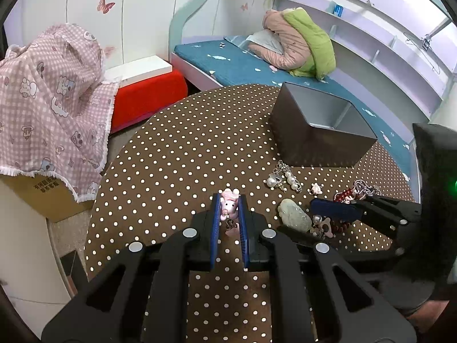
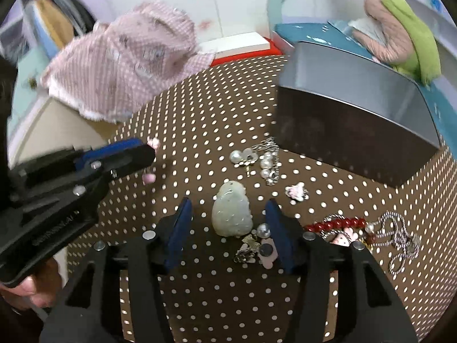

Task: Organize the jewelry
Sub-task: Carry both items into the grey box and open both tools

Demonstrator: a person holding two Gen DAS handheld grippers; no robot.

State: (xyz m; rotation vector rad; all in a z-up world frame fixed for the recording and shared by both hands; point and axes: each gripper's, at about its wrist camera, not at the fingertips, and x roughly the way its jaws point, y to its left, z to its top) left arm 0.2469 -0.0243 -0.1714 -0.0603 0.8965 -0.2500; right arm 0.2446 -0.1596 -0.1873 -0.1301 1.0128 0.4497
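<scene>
Between the blue pads of the left gripper (image 1: pixel 229 200) sits a pink charm (image 1: pixel 229 206), clamped on both sides, jaws narrow around it, held above the dotted table (image 1: pixel 177 154). Right of those jaws, the right gripper (image 2: pixel 228 214) stands with jaws parted at medium width. A pale jade pendant (image 2: pixel 232 213) lies flat on the table between its pads; neither pad presses on it. Just behind the pendant, close to the right pad, lies a small cluster: a silver bead (image 2: pixel 263 231), a metal charm (image 2: pixel 248 248) and a pink piece (image 2: pixel 269 253). Outside the right pad lie red beads (image 2: pixel 337 223) and a twisted silver chain (image 2: pixel 400 238). Beyond the pendant lie a pearl brooch (image 2: pixel 258 158) and, right of it, a small pink flower (image 2: pixel 297 191). Farther off stands an open grey box (image 2: pixel 357 125), inside hidden in this view. Past the table edge: a pink checked cloth (image 1: pixel 51 94), a red cushion (image 1: pixel 148 94), a blue bed (image 1: pixel 237 63).
</scene>
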